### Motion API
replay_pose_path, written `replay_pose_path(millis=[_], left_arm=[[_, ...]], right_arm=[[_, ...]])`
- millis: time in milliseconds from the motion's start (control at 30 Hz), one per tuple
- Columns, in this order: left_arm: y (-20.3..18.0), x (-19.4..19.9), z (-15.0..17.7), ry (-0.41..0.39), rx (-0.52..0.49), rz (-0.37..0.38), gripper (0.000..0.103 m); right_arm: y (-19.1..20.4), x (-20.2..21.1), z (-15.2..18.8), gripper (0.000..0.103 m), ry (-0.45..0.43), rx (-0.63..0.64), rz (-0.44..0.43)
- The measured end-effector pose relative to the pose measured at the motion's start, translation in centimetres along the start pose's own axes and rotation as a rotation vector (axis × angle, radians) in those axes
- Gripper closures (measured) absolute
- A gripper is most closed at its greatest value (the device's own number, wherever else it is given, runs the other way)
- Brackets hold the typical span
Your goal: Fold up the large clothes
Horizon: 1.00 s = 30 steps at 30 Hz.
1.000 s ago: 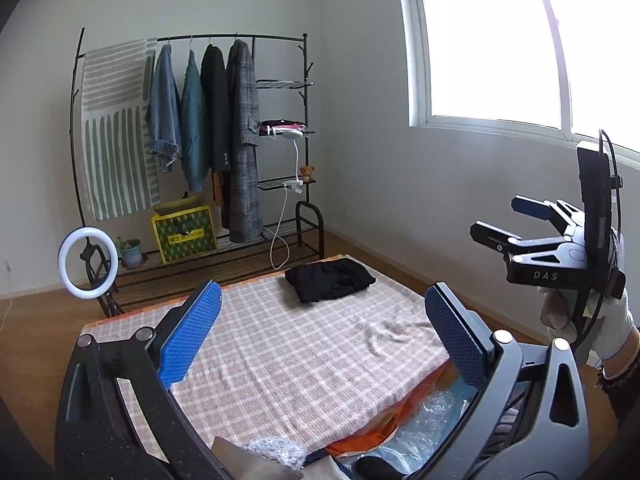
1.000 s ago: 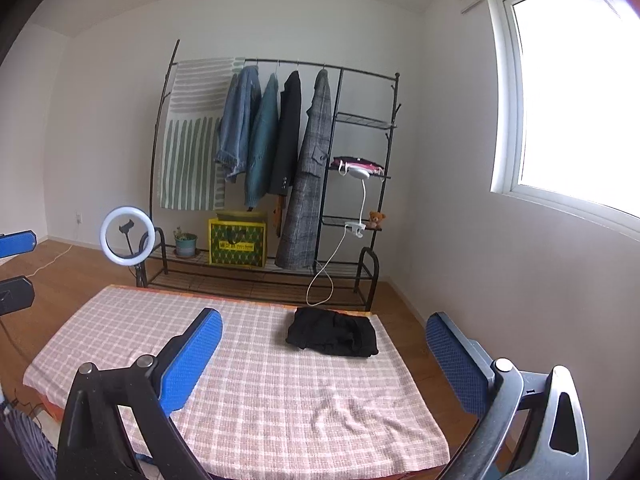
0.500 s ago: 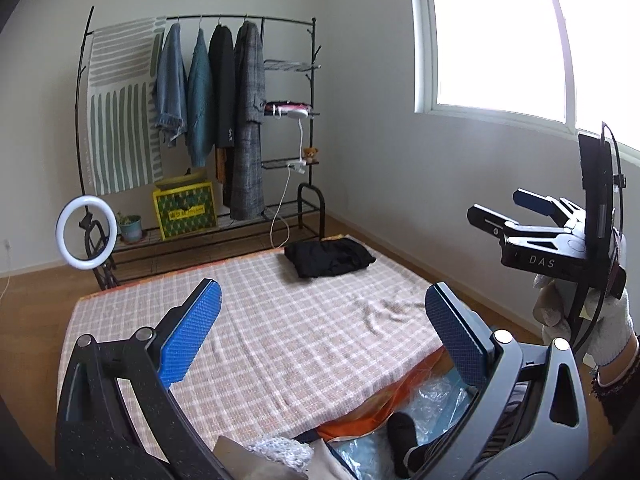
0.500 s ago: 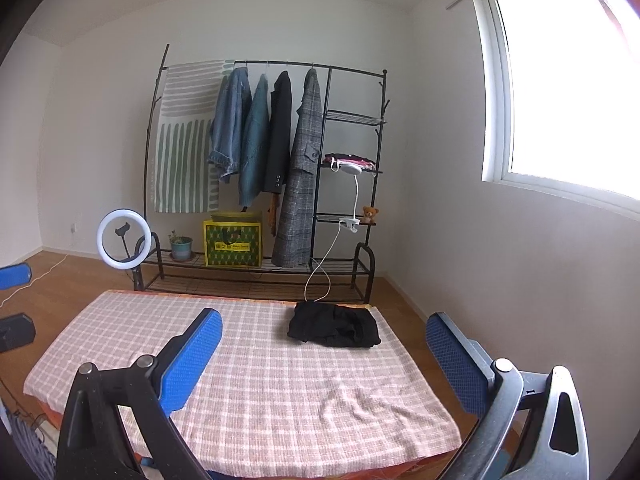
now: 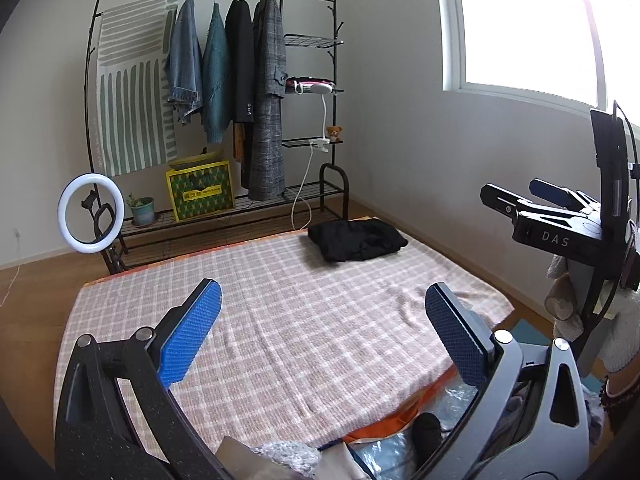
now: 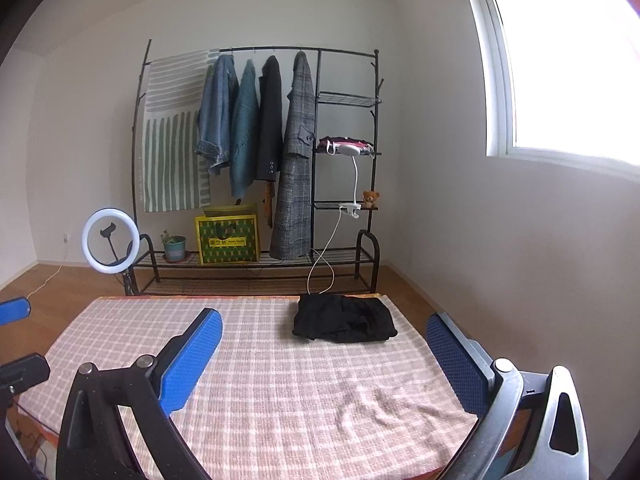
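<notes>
A folded black garment [image 5: 356, 239] [image 6: 344, 318] lies at the far right corner of a pink checked cloth [image 5: 288, 320] [image 6: 280, 376] spread over a low surface. My left gripper [image 5: 320, 332] hangs open above the cloth's near edge with nothing between its blue pads. My right gripper [image 6: 324, 356] is open too, over the cloth's near right part, and empty. In the left wrist view the right gripper [image 5: 520, 200] shows at the right edge, held by a gloved hand [image 5: 616, 332]. The left gripper's tips [image 6: 16, 340] peek in at the left of the right wrist view.
A black clothes rack [image 6: 256, 160] with several hanging coats, a striped cloth, a yellow box [image 6: 227, 238] and a plant pot stands behind the cloth. A ring light [image 6: 111, 242] stands at the left. Bags and loose textiles [image 5: 400, 448] lie below the near edge. A window [image 6: 560, 60] lights the right wall.
Both views have shifted: the cloth and black garment now sit lower in frame and the rack shows more fully. The bags below the left gripper show less. Both grippers stay open.
</notes>
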State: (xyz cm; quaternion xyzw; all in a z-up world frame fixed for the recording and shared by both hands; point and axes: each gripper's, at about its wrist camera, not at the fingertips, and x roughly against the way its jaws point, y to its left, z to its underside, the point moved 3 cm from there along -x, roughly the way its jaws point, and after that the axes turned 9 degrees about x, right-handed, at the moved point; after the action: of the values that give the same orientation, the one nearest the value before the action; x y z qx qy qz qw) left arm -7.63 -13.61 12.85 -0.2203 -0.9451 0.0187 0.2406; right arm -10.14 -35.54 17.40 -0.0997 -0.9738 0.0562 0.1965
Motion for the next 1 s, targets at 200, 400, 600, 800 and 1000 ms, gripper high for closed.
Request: replay_pose_path(millis=[200, 400, 600, 800, 1000], left_arm=[[1.5, -3.7, 0.2, 0.015, 0.026, -0.009, 0.000], [2.7, -6.7, 1.0, 0.042, 0.039, -0.018, 0.000], [3.7, -9.5, 2.4, 0.087, 0.031, -0.034, 0.000], [4.8, -11.3, 3.7, 0.131, 0.026, -0.049, 0.000], [5.5, -12.0, 4.0, 0.143, 0.026, -0.060, 0.000]], right_arm=[[0.6, -3.5, 0.7, 0.000, 0.001, -0.003, 0.022], [1.1, -6.7, 2.1, 0.000, 0.022, -0.018, 0.024], [1.6, -9.5, 3.5, 0.000, 0.070, -0.007, 0.019], [2.1, -11.0, 4.4, 0.000, 0.094, -0.007, 0.009], [2.7, -12.2, 4.9, 0.000, 0.123, -0.001, -0.007]])
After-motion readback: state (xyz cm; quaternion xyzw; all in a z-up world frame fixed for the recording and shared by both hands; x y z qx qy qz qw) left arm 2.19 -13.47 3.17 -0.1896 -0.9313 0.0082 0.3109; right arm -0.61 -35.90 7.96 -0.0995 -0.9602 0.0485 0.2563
